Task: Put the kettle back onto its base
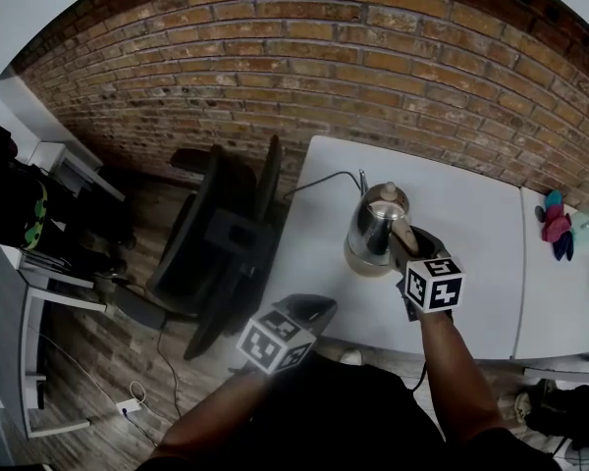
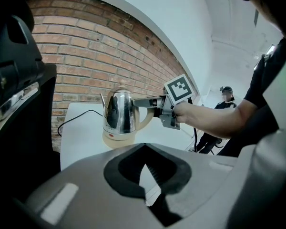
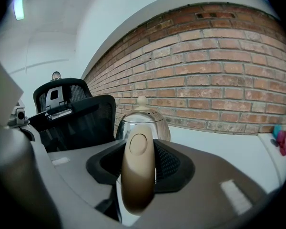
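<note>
One risk: right gripper (image 1: 406,239) clamping kettle (image 1: 374,226) handle (image 3: 138,168) releases it askew on base (image 2: 117,138); left gripper (image 2: 145,176) closed, empty.

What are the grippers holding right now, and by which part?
The right gripper grips the kettle by its beige handle; the left gripper holds nothing.

Kettle (image 3: 144,117) body — mostly hidden behind its handle (image 3: 138,175).
</note>
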`<state>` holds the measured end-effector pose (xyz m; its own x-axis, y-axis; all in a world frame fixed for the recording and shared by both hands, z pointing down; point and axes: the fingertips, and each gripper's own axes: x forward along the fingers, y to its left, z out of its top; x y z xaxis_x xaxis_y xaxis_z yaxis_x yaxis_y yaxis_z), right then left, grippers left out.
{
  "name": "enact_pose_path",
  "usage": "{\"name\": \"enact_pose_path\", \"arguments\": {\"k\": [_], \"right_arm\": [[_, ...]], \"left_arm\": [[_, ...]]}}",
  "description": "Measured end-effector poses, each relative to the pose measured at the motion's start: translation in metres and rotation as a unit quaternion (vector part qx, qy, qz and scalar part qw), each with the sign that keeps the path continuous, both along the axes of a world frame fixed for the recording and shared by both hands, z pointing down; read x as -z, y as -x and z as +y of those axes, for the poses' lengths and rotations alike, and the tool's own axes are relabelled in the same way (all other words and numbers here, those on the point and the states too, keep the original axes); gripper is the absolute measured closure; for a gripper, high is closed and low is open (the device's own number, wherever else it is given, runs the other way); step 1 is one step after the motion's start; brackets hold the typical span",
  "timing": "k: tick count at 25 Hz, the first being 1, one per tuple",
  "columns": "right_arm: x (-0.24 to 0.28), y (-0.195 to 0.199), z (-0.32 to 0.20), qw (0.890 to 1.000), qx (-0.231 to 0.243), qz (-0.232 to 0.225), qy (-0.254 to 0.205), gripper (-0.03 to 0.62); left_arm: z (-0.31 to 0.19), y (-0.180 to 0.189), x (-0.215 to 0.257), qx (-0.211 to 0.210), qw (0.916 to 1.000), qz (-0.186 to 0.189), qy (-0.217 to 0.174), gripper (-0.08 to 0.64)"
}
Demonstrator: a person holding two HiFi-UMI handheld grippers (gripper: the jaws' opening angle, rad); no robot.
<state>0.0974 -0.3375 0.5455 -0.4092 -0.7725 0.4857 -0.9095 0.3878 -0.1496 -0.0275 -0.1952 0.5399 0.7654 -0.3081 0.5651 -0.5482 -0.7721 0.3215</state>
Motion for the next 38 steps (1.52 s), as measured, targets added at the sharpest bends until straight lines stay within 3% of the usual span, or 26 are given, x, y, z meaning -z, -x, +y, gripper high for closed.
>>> {"name": "enact_pose_path", "arguments": {"k": [38], "right_arm": [[-0.012,0.0,0.025,1.0,-0.001,0.003,0.031,0.411]], "left_arm": [[0.015,-0.007,0.006,0.002,1.0,0.003,-0.003,0.56]]}}
